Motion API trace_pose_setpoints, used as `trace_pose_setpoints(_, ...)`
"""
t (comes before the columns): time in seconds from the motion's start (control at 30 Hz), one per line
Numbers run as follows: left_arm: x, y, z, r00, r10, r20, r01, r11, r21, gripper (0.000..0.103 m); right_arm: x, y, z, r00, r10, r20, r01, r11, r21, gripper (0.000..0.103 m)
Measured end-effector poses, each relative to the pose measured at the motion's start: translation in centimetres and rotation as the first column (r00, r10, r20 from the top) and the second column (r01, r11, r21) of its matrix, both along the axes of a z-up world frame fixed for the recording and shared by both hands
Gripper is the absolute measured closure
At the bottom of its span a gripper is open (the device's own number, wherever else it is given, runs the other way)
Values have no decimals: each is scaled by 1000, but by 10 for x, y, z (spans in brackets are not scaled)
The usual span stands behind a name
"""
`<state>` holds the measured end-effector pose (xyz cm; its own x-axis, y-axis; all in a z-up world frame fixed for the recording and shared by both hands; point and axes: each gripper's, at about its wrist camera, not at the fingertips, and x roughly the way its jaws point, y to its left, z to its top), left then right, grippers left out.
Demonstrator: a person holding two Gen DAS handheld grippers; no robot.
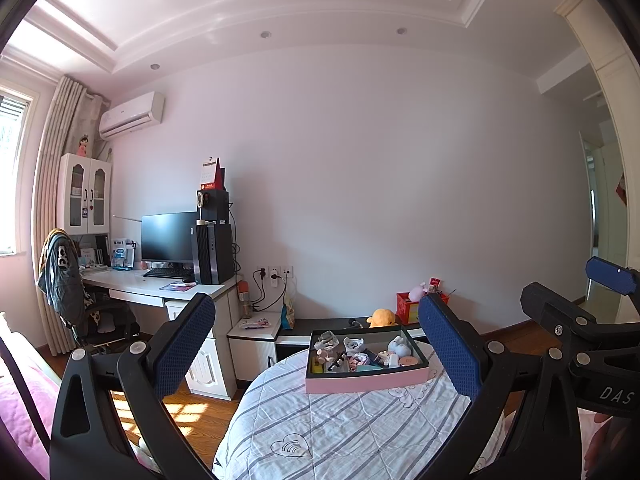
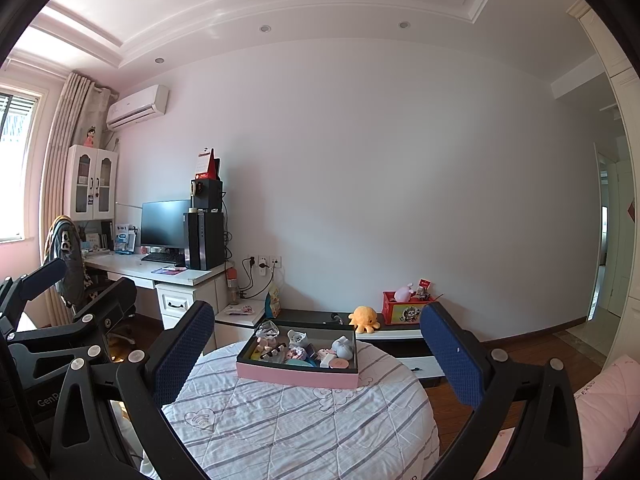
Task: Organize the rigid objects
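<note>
A shallow pink box (image 1: 366, 383) (image 2: 296, 378) with a dark inside sits at the far side of a round table covered by a striped quilt (image 1: 320, 432) (image 2: 288, 424). Several small figurines and trinkets lie jumbled in it, among them a grey toy (image 1: 400, 346) (image 2: 344, 346) and a clear faceted piece (image 1: 327, 338) (image 2: 267, 328). My left gripper (image 1: 316, 344) is open, held well short of the box, nothing between its blue pads. My right gripper (image 2: 316, 354) is open too, at a similar distance, empty. Each gripper shows at the edge of the other's view.
Behind the table runs a low dark bench (image 2: 312, 316) with an orange plush octopus (image 1: 382, 317) (image 2: 364, 319) and a red bin of toys (image 2: 404, 312). A white desk (image 1: 160, 286) with monitor, computer tower and chair stands at left. Wood floor surrounds the table; pink bedding (image 2: 604, 404) lies at right.
</note>
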<state>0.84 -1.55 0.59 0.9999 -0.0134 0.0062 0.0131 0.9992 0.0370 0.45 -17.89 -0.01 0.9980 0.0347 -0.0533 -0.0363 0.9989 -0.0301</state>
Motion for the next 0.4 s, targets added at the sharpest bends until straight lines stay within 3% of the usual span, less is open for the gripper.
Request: trace_pose_setpoints(0.4, -1, 1, 0, 1000, -3, -1, 3, 1000, 0, 0, 1, 1, 0, 1000, -2, -2, 2, 1000, -1, 0)
